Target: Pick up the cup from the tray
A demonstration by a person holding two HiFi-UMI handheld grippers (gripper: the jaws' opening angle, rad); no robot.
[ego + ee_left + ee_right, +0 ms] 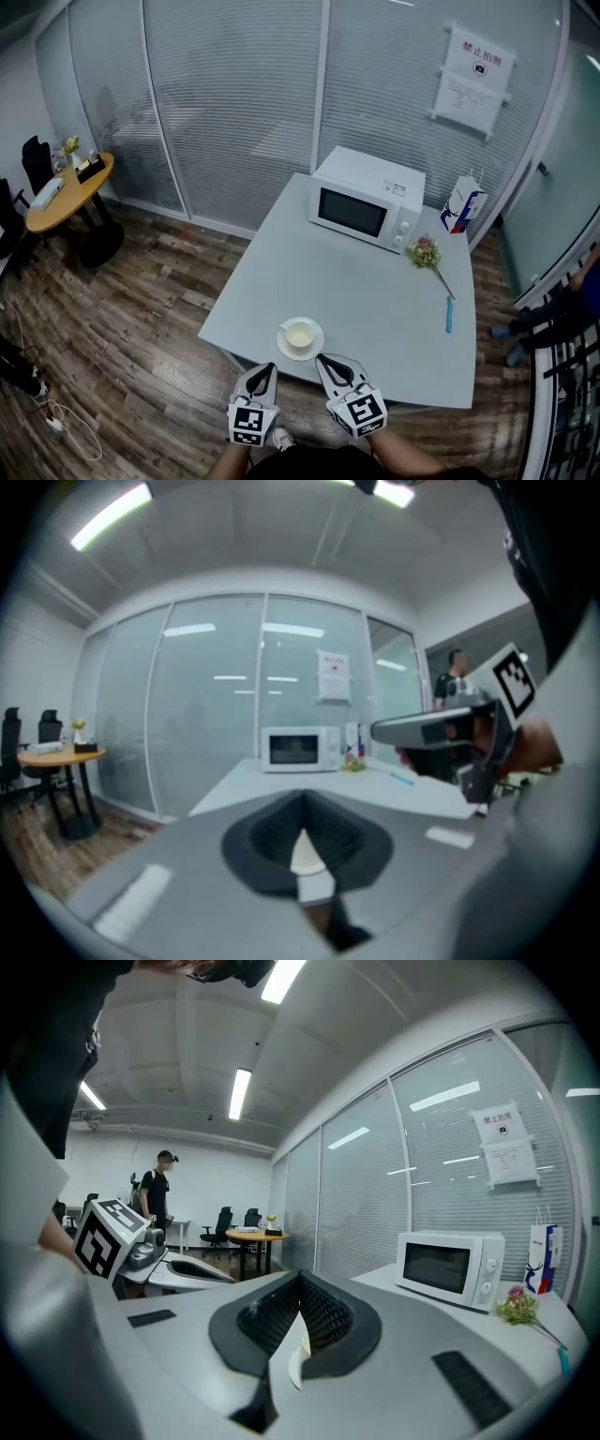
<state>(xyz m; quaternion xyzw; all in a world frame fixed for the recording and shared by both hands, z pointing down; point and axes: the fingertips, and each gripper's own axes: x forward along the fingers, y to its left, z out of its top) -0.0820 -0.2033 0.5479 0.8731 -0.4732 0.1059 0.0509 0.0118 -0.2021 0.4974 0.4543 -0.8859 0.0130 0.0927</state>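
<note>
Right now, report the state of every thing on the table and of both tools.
cup: upright on the saucer, not gripped.
saucer: flat on the table, at its near edge.
microwave: door shut.
paper bag: upright beside the microwave.
flower: lying on the table.
pen: lying flat.
left tool: shut, empty.
right tool: shut, empty.

head view: table [375, 309] being looked down on steeply from its 6 o'clock edge | gripper views: being aimed level toward 12 o'clock | shared: microwave [367, 199] being seen in all three
</note>
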